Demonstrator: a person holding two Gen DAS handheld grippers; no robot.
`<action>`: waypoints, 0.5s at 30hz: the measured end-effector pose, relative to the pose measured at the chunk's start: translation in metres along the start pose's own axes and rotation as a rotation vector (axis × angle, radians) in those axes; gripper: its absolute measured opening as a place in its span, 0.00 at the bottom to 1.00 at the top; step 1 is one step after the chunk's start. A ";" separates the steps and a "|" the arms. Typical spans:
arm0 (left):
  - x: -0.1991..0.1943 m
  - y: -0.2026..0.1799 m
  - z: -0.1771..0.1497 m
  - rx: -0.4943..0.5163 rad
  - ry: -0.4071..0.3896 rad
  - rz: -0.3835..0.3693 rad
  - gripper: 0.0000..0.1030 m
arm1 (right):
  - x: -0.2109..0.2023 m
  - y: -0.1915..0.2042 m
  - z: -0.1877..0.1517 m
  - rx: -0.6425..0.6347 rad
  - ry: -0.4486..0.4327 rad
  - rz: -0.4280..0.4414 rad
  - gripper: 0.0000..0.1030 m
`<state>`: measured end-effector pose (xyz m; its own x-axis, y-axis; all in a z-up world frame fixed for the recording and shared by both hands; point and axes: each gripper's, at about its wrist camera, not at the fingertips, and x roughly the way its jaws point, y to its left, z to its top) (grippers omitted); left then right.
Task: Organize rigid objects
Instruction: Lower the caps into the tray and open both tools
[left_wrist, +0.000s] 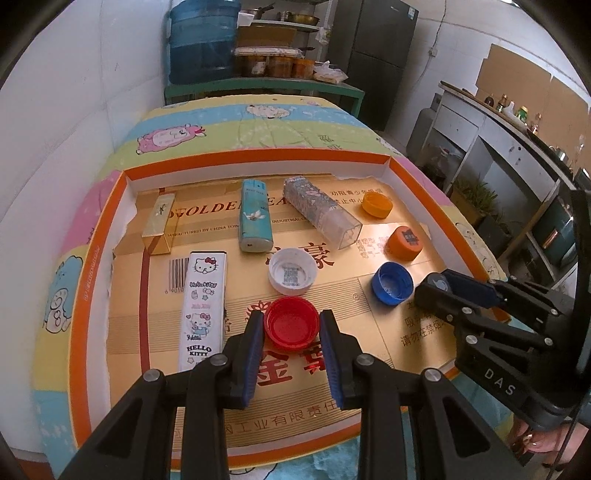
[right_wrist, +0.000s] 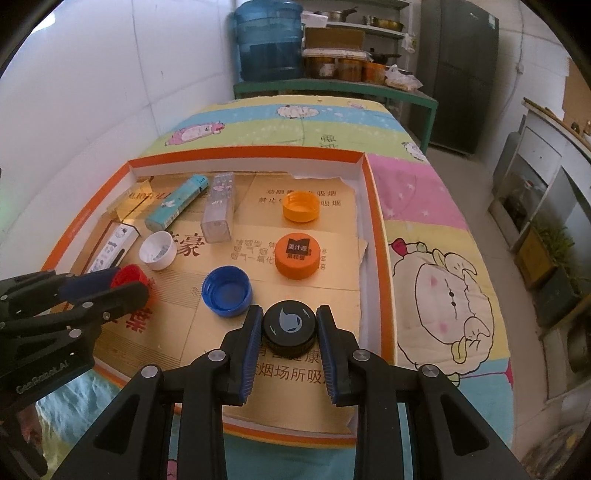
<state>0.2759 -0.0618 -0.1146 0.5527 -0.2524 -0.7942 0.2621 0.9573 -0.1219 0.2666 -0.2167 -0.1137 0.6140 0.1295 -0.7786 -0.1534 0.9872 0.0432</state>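
In the left wrist view my left gripper (left_wrist: 291, 323) is shut on a red cap (left_wrist: 291, 323), open side up, low over the cardboard floor of an orange-rimmed tray (left_wrist: 236, 162). In the right wrist view my right gripper (right_wrist: 289, 325) is shut on a black cap (right_wrist: 289, 325) with a grey drop logo, near the tray's right wall. Loose in the tray lie a blue cap (right_wrist: 226, 291), a white cap (right_wrist: 158, 250), two orange caps (right_wrist: 297, 260) (right_wrist: 300, 206), and a Hello Kitty box (left_wrist: 202, 306).
At the tray's back lie a gold box (left_wrist: 159, 225), a teal box (left_wrist: 255, 216) and a clear patterned box (left_wrist: 321, 210). The tray sits on a cartoon-print cloth (right_wrist: 424, 206). A white wall is left; shelves, a water jug and a counter stand behind and right.
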 end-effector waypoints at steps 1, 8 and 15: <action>0.000 -0.001 0.000 0.003 -0.002 0.003 0.30 | 0.001 0.000 0.000 -0.001 0.001 0.000 0.29; 0.000 0.000 -0.001 0.011 -0.007 0.000 0.30 | 0.002 0.002 -0.001 -0.013 0.000 -0.012 0.29; 0.000 0.001 -0.001 0.009 -0.011 -0.002 0.41 | 0.002 0.002 -0.002 -0.015 -0.002 -0.013 0.30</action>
<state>0.2756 -0.0604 -0.1155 0.5606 -0.2556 -0.7877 0.2701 0.9556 -0.1179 0.2660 -0.2147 -0.1159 0.6172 0.1170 -0.7780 -0.1568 0.9873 0.0240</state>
